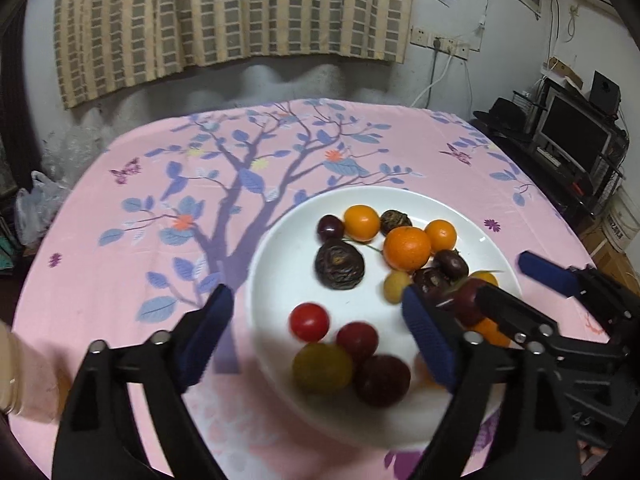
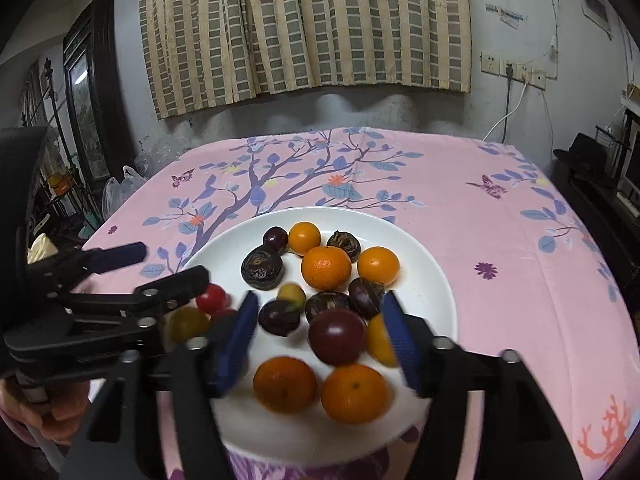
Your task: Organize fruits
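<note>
A white plate (image 1: 276, 248) (image 2: 432, 280) holds several mixed fruits: oranges (image 1: 407, 249) (image 2: 326, 267), red cherry tomatoes (image 1: 309, 322) (image 2: 211, 298), dark plums (image 2: 337, 336), wrinkled dark fruits (image 1: 339, 264) (image 2: 263, 269) and a yellow-green one (image 1: 322, 368) (image 2: 187, 323). My left gripper (image 1: 318, 344) is open over the plate's near left part, above the tomatoes. My right gripper (image 2: 320, 340) is open over the plate's near side, with a plum between its blue pads (image 2: 236, 344); it holds nothing. Each gripper shows in the other's view, the right one (image 1: 504, 284) and the left one (image 2: 160, 268).
The plate sits on a table with a pink tree-print cloth (image 1: 160, 200) (image 2: 500, 240). A curtain (image 1: 224, 20) and wall stand behind. Plastic bags (image 1: 36, 208) lie off the left edge. A dark shelf with a monitor (image 1: 572, 136) stands at the right.
</note>
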### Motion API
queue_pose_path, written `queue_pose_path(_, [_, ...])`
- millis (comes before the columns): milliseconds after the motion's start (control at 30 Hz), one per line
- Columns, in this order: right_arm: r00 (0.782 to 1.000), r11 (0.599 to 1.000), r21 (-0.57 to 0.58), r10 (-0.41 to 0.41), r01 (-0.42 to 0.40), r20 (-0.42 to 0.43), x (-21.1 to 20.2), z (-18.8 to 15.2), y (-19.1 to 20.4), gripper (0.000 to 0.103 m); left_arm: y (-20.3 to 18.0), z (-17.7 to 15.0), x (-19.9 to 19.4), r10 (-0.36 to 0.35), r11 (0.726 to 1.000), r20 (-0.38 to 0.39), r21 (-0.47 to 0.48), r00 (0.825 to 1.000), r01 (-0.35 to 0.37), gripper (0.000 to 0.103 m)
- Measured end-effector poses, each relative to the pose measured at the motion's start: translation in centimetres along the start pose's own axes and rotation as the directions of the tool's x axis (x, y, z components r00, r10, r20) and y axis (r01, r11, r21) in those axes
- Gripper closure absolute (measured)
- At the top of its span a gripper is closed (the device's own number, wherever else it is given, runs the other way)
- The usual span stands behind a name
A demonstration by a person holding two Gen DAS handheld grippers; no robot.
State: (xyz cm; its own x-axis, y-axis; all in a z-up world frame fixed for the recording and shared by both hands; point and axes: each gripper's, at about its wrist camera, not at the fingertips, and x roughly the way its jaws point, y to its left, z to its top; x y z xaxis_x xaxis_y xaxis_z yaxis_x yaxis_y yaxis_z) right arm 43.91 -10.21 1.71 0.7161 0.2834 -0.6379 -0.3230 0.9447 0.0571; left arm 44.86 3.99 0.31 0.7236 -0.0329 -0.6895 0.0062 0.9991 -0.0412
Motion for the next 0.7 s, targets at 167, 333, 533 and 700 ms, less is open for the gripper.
queue_pose_path(167, [1.000, 0.999, -0.046, 0.007, -0.007, 0.008, -4.2, -2.6, 0.0, 0.004, 0.9, -2.9, -4.4, 0.016, 1.000, 0.015, 0.020, 1.000, -0.017, 0.005])
queue_pose_path(333, [0.999, 0.994, -0.105, -0.026, 0.022, -0.033, -6.6, -7.6, -0.4, 0.004, 1.4, -7.4, -7.7, 0.050, 0.998, 0.015, 0.047, 0.999, -0.051, 0.005])
queue_pose_path(533, [0.993, 0.994, -0.105, -0.047, 0.036, -0.109, -8.1, -12.9, -0.8, 0.004, 2.4, -12.2, -8.8, 0.062, 0.998, -0.010, 0.018, 0.998, -0.062, 0.005])
queue_pose_path(700, [0.994, 0.996, -0.088, -0.042, 0.033, -0.101, -9.2, -14.0, -1.1, 0.004, 2.8, -13.8, -8.6, 0.077, 0.997, -0.043, 0.013, 0.996, -0.077, 0.005])
